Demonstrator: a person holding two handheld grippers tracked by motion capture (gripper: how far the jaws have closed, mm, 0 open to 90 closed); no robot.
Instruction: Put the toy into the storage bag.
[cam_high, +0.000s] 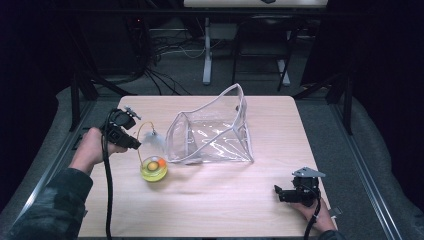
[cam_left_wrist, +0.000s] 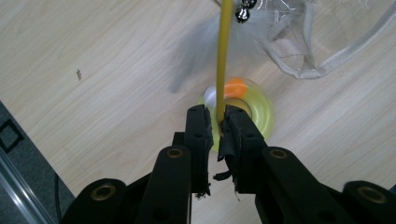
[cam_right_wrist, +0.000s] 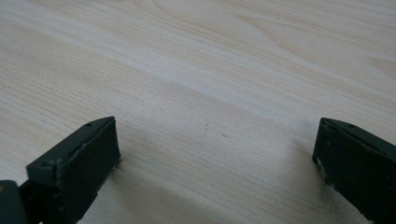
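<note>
1. Pale wood counter (cam_high: 210, 200), dark room behind: my left tongs (cam_left_wrist: 218, 122) pinch a thin yellow wand (cam_left_wrist: 222, 56).
2. It rises from a clear yellow disc toy (cam_high: 153, 169) with an orange ball, beside a transparent pouch (cam_high: 212, 132).
3. My right tongs (cam_right_wrist: 215, 154) rest wide open, holding nothing.

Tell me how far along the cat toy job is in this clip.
Done: the left gripper has shut on the yellow wire of the cat toy, above its yellow base, which is on the table. In hand: that grip; the feather hangs by the clear bag. Left, probably: moving the toy into the bag. The right gripper rests open over bare table.
</note>
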